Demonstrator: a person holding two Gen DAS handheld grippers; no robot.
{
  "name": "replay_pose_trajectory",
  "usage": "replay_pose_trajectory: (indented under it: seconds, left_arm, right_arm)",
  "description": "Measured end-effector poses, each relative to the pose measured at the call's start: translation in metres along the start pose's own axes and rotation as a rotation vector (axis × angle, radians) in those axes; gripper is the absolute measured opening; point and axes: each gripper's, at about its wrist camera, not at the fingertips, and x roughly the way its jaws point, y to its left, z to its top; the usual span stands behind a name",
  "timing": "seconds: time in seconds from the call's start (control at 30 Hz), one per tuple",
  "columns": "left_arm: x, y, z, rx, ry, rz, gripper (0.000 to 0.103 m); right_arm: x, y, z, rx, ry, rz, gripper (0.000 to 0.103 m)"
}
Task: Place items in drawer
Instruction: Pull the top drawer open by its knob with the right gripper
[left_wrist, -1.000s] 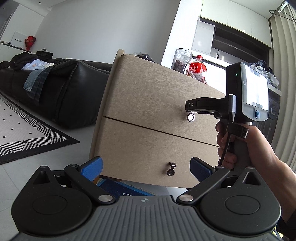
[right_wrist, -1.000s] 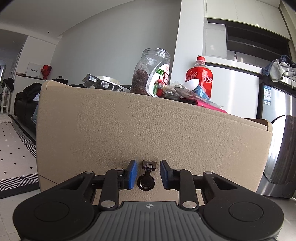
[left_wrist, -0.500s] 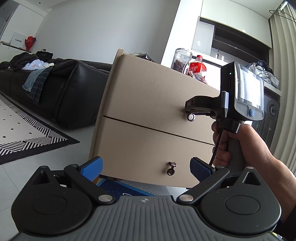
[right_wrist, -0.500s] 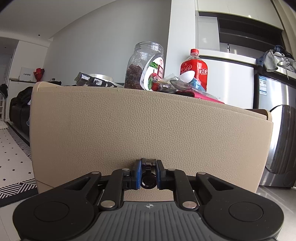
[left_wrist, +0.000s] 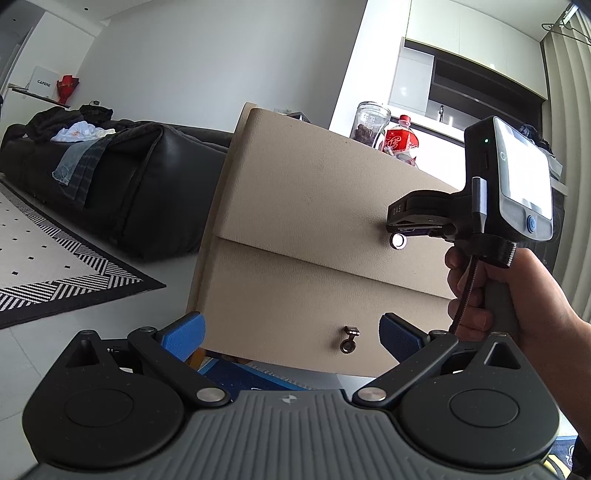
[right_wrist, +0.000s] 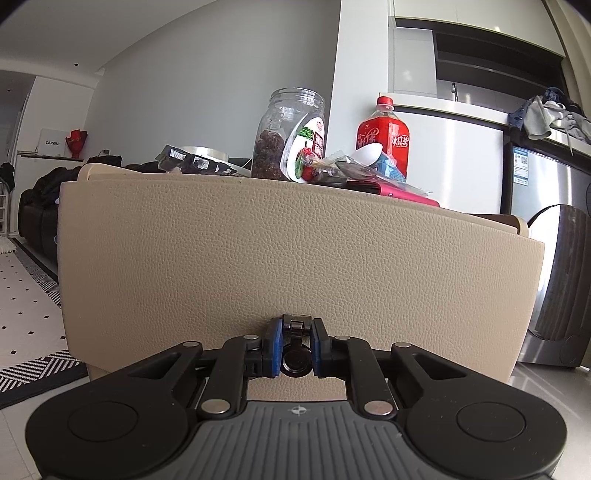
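While left gripper (left_wrist: 291, 332) gapes, right gripper (right_wrist: 294, 349) clamps handle (right_wrist: 295, 360)

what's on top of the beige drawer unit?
On the drawer unit: a clear jar of dark snacks, a red drink bottle, a white spoon, packets. Its front edge hides the rest.

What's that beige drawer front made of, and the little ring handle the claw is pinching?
The beige drawer front looks like leather or a faux-leather covering: its matt surface has a fine pebbled grain. The small dark ring pull, held by the right claw, looks like metal, judging by its hinged shape and the bright glint in the left wrist view; its exact finish is unclear.
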Motion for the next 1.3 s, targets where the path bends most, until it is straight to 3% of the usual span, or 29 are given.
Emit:
replay_pose_trajectory:
  seconds: [0.43, 1.3]
  left_arm:
    - [-0.008, 0.004, 0.001, 0.000, -0.061, 0.026, 0.103]
    - [-0.019, 0.005, -0.005, 0.007, -0.082, 0.056, 0.103]
  right_arm:
    - [-0.024, -0.001, 0.003, 0.010, 0.042, 0.004, 0.017]
    - [-0.091, -0.004, -0.001, 0.004, 0.083, 0.024, 0.017]
